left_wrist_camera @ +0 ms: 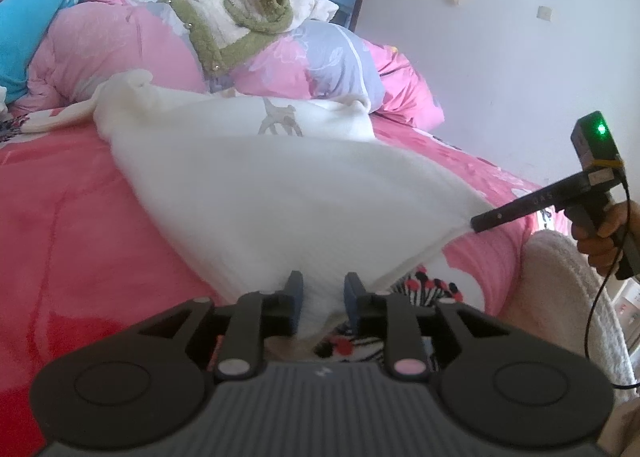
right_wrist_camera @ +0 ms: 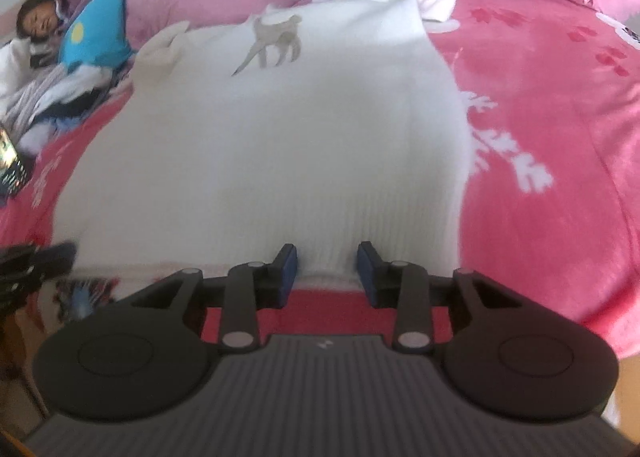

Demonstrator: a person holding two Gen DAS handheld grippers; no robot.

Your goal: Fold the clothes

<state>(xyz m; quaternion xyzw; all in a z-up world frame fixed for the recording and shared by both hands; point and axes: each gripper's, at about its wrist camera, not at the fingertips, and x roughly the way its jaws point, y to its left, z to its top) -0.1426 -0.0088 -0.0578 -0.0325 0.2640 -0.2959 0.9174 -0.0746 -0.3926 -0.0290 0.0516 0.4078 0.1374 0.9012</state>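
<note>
Here, in the left wrist view, the white sweater lies spread over the pink bed, its hem toward the near edge of the bed and its collar end up toward the heaped pink quilt at the far side. The left hand-held gripper stands at a narrow gap with a fold of the hem lying between its blue pads; the pads do not seem to press on the cloth, so I judge the hold is let go. At the right edge of this view the right hand-held gripper, held in a hand, touches the sweater's other hem corner with its tip. In the right wrist view the sweater runs away from the camera with the grey dog print near its far end, and the right hand-held gripper is likewise narrowly parted, the ribbed hem sitting between the pads without being pinched. The picture is blurred, so finer contact cannot be told. The step in hand looks like laying the sweater flat before the first fold. To do it well, both corners should settle level along the near edge of the bed, the hem straight and without a dragged wrinkle, and the pads should part clear of the knit before drawing back, since ribbed cloth catches easily and a snag would pull the body askew.
</note>
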